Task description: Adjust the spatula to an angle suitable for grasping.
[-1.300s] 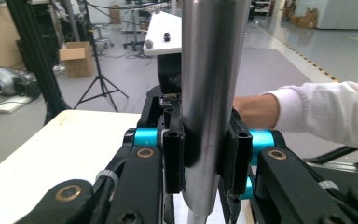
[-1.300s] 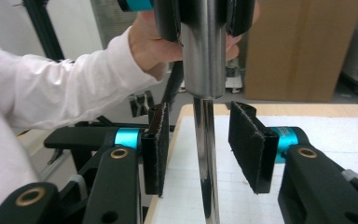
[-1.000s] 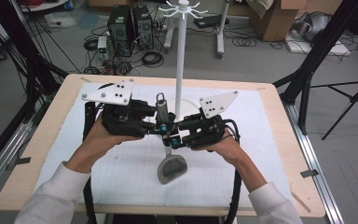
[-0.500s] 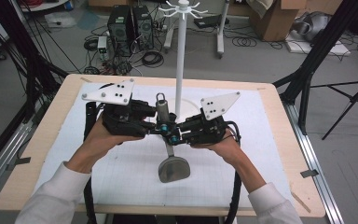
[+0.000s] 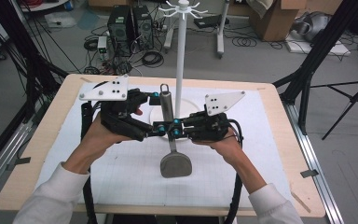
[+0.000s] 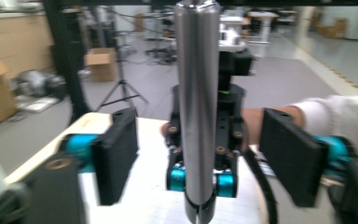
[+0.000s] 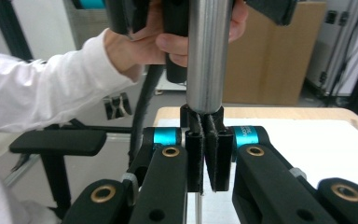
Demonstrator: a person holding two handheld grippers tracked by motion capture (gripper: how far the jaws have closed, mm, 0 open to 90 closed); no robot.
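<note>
We hold a spatula [image 5: 171, 142] upright in front of the white hook stand [image 5: 182, 56], its broad grey blade [image 5: 175, 164] hanging low over the gridded mat [image 5: 121, 177] and its steel handle [image 5: 166, 105] rising beside the stand's pole, the loop at the handle's tip pointing up. Our right gripper [image 5: 175, 133] is clamped tight on the thin neck just under the handle; in the right gripper view its pads [image 7: 196, 158] meet around that neck, so this hand carries the whole weight. Our left gripper [image 5: 156, 132] has just let its jaws spread: in the left gripper view the two black pads [image 6: 116, 154] stand well clear on either side of the handle [image 6: 197, 107], touching nothing. We judge the handover to the right side as done, and the low grip leaves the loop free to be lifted onto one of the hooks at the top of the stand. The stand's round base [image 5: 189, 108] sits just behind the spatula, so the reach upward looks short, though the left gripper should clear away first.
</note>
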